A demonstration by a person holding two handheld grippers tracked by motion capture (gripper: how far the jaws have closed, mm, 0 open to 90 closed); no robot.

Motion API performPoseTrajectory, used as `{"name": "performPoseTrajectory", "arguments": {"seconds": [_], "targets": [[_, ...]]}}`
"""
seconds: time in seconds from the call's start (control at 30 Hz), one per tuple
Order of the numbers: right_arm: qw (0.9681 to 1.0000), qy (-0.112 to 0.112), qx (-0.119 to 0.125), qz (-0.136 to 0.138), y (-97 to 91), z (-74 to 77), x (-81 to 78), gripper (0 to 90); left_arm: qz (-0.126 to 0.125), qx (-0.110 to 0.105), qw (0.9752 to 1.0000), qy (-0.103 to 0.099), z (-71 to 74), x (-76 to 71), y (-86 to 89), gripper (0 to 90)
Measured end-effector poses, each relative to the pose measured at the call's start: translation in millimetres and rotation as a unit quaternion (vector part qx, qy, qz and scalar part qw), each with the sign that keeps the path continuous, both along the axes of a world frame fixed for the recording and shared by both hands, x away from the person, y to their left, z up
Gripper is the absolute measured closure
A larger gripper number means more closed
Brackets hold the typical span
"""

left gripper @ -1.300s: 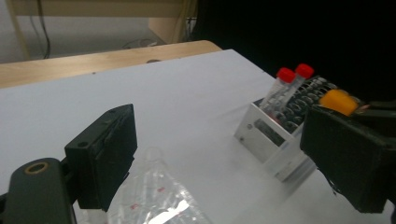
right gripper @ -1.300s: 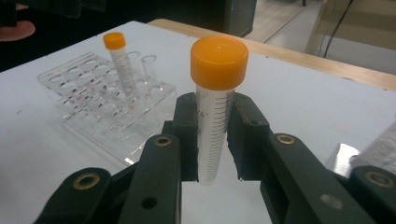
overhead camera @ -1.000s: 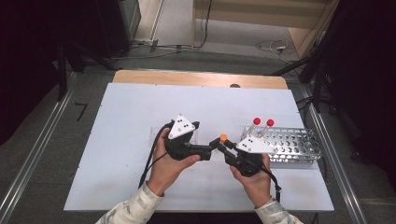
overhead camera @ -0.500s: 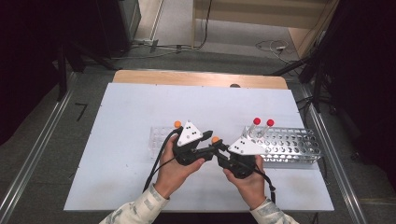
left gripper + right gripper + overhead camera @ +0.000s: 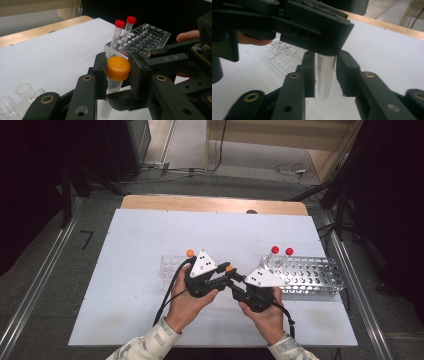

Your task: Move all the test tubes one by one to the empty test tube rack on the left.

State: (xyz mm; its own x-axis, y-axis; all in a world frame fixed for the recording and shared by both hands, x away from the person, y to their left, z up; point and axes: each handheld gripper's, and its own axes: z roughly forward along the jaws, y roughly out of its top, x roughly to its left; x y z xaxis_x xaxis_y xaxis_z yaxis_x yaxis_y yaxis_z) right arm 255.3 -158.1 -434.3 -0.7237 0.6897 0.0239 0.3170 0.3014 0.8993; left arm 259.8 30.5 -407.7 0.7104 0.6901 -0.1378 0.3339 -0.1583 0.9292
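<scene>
In the high view, at centre frame, the left gripper [image 5: 226, 276] and right gripper [image 5: 235, 281] meet over the tube [image 5: 229, 269], with bare table [image 5: 140, 235] to the upper left. In the left gripper view its jaws, just closing, pinch the orange cap [image 5: 118, 68]; a weak grip could drop it. In the right gripper view the jaws, just opening, stand slightly off the tube [image 5: 325, 75], the clear rack [image 5: 284, 55] near at upper left.

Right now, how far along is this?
Done: two red-capped tubes stand in the metal rack. In hand: the jaws of the left gripper have just been closing on the orange-capped tube; those of the right gripper have just been opening around its body. Left: racking it.
</scene>
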Motion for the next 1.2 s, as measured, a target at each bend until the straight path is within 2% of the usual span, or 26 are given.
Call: {"name": "performPoseTrajectory", "arguments": {"seconds": [0.17,0.3,0.5,0.7,0.87,1.0,1.2], "targets": [[0.9999,-0.003,0.012,0.009,-0.9,3.9,-1.9,38.4,0.013,-0.019,0.9997,-0.01,11.7,-0.7,11.9,70.2],[0.9998,-0.006,0.011,0.012,-0.3,4.5,-3.8,31.9,0.026,-0.036,0.9989,-0.014,19.9,-0.3,24.1,70.2],[0.9998,-0.007,0.006,0.015,-0.2,4.4,-4.1,25.8,0.048,-0.046,0.9976,-0.017,31.4,-0.1,41.9,70.2],[0.9999,-0.003,0.005,0.01,-1.3,4.4,-3.6,19.6,0.074,-0.044,0.9962,-0.008,37.0,4.1,60.4,70.2],[1.0,-0.002,0.004,0.006,-3.3,4.3,-2.4,18.4,0.099,-0.043,0.9941,-0.013,41.5,5.5,74.8,70.2],[1.0,0.001,0.005,0.004,-4.0,4.1,-1.8,18.4,0.125,-0.036,0.9914,-0.02,43.0,7.3,85.1,70.2],[1.0,0.002,0.005,0.005,-4.4,3.8,-1.4,18.8,0.142,-0.035,0.989,-0.019,38.9,13.6,95.5,70.3]]}}
